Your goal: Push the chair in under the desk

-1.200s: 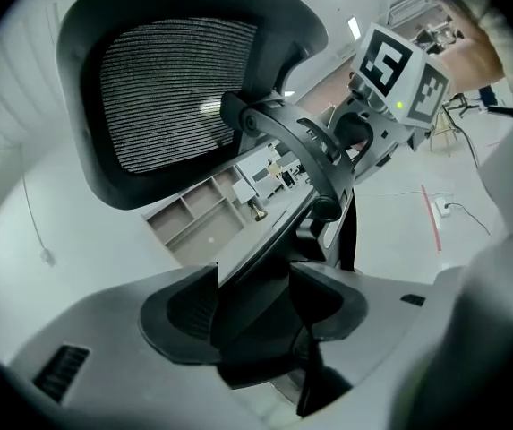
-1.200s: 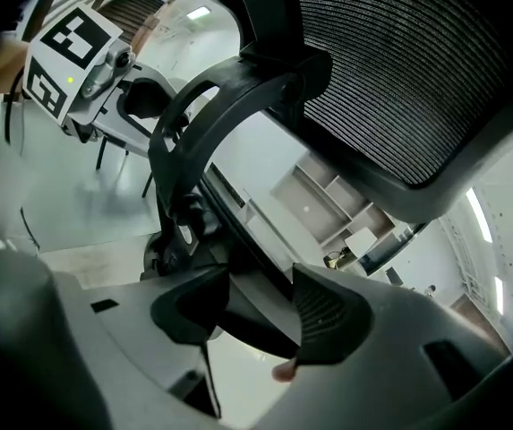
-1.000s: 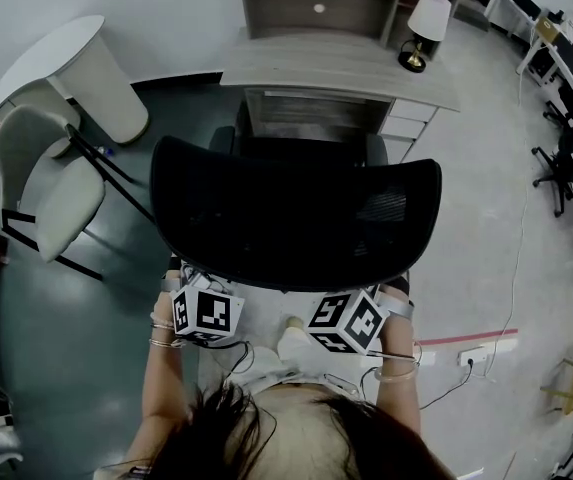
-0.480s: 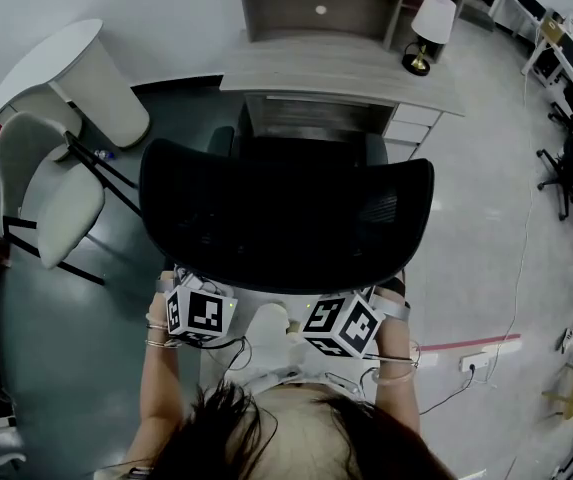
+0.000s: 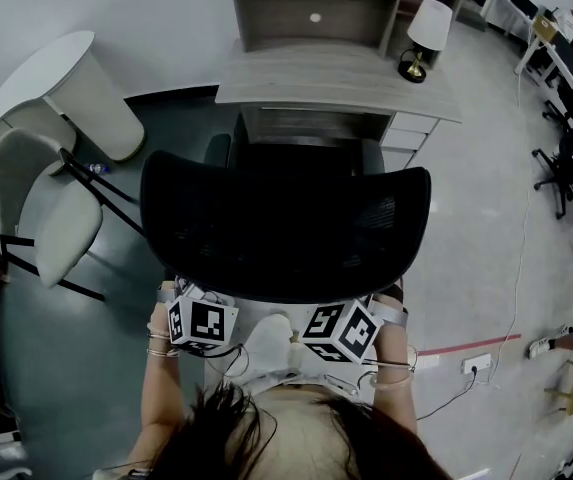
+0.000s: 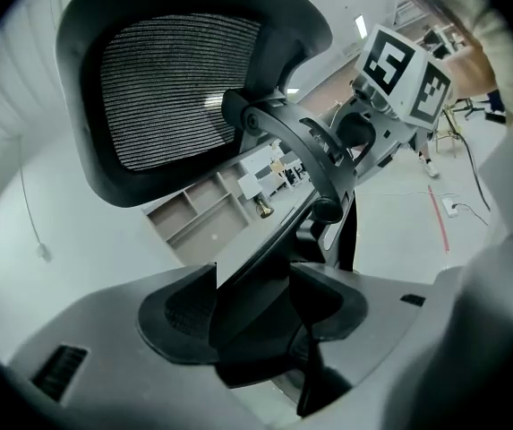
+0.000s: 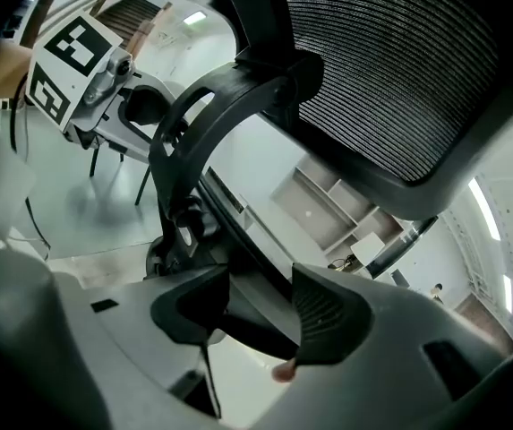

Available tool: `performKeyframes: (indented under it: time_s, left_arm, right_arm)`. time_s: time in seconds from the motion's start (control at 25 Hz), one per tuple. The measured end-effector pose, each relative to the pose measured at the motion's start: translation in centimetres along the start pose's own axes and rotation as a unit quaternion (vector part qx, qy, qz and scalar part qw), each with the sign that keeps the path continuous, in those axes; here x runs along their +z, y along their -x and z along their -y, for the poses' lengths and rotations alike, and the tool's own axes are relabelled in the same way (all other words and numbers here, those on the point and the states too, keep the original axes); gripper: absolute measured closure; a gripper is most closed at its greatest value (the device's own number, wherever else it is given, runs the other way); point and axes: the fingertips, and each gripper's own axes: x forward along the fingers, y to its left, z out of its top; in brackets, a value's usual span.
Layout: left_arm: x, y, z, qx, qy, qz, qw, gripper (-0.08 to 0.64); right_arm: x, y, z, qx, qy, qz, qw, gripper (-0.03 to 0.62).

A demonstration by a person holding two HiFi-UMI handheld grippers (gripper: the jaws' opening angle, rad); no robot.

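Chair (image 5: 286, 218), black mesh back, held from behind, facing the table (image 5: 336, 78).

Left gripper (image 6: 254, 307): jaws clamped on the chair's dark back support (image 6: 278, 240), which fills the gap between both pads. Right gripper (image 7: 260, 312): jaws closed on the back support too, the bar running between the pads. Mesh back rises above and ahead of both jaws. Beyond the jaws, the seat points into the table's knee opening, with the backrest outside it. Lamp (image 5: 428, 30) on the table, far ahead and right of the jaws.
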Motion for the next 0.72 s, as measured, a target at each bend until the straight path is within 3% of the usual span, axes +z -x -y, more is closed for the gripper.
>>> performKeyframes:
  time_s: [0.72]
  left_arm:
    - [-1.0, -3.4, -3.2, -0.002, 0.001, 0.003, 1.0, 0.319]
  right_arm:
    - [2.3, -4.1, 1.1, -0.005, -0.005, -0.005, 1.0, 0.37]
